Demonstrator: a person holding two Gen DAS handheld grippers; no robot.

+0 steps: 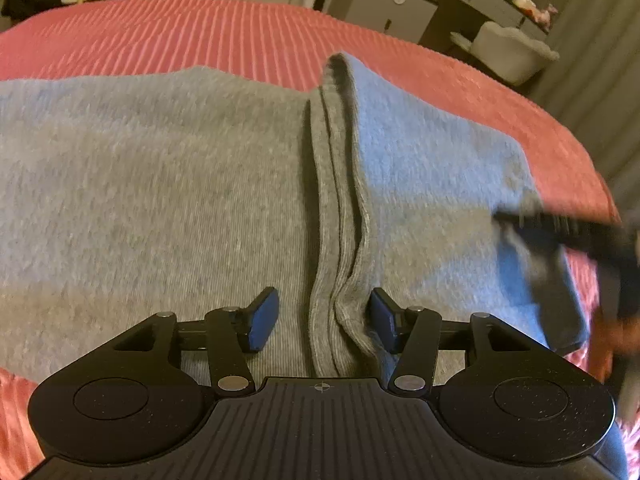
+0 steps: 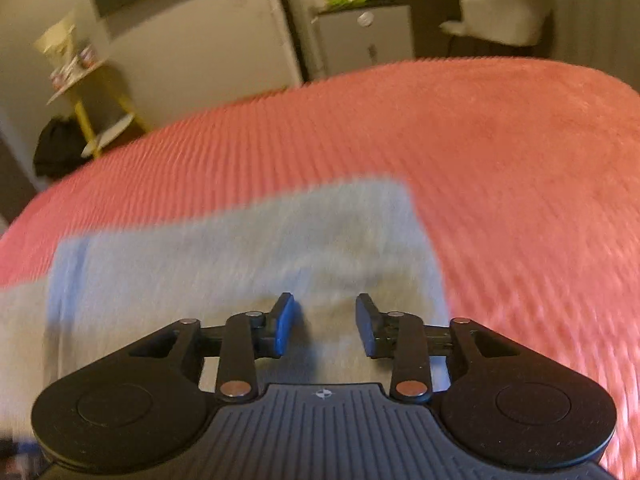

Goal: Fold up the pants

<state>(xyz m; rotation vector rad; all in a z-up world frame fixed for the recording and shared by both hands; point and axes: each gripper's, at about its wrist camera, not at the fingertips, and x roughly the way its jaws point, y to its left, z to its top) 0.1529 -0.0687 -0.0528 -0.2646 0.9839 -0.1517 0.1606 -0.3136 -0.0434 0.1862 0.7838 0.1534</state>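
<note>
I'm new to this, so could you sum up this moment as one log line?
task: fold pants | pants: grey, on pink bedspread | left gripper: open, straddling edges | right gripper: open, empty

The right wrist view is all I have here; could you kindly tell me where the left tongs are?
Observer: The left tongs straddle a stacked ridge of hems on the grey knit pants, pads clear of the cloth.
Operator: Is that ridge flat?
Observer: No, its far end stands up off the ribbed pink bedspread.
Operator: Can you see my tongs?
Observer: Only a dark blur by the pants' right edge.
</note>
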